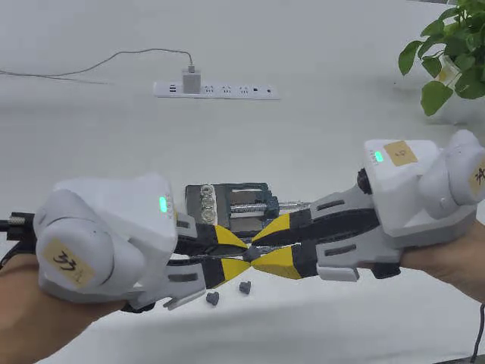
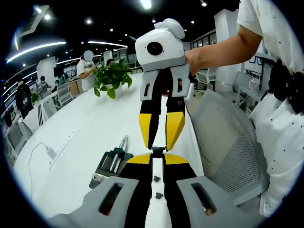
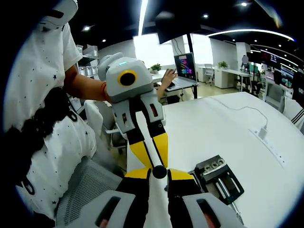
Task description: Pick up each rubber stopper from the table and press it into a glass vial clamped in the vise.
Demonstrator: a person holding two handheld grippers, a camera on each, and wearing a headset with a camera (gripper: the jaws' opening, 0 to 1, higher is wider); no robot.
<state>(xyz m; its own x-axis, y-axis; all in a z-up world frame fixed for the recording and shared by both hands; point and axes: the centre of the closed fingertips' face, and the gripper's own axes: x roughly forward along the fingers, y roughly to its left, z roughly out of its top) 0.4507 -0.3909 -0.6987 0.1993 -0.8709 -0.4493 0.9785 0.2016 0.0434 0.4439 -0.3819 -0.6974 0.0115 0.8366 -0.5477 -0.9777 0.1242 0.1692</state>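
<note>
While both tools hang tip to tip above a white table (image 1: 318,144), the head view has a power strip (image 1: 216,90) with a plugged-in charger (image 1: 190,78) far beyond them and a leafy plant (image 1: 447,53) beyond the right tool (image 1: 258,254). Both the right tool and the left tool (image 1: 242,254) have their yellow-tipped jaws drawn together to a point. Just behind the meeting tips sits the vise (image 1: 246,199). Its screw runs along toward the right tool's side. It clamps three glass vials (image 1: 207,202), upright with mouths up, in a row across that screw. Two rubber stoppers (image 1: 212,298) lie on the table just below the tips, the second (image 1: 245,287) near the first. They are too small to tell which way they face.

From the left gripper view, an open office with ceiling lights lies beyond the table. A mesh chair (image 2: 228,147) stands to this tool's right. Its closed jaws frame both stoppers. The vise (image 2: 111,164) is just to its left, its screw pointing away.

From the right gripper view, the vise (image 3: 218,178) lies just right of this tool's closed jaws, with its vials (image 3: 213,164) at the far end. A dark round spot (image 3: 159,172) sits where the four tips meet. I cannot tell whether it is a stopper or part of a tip.
</note>
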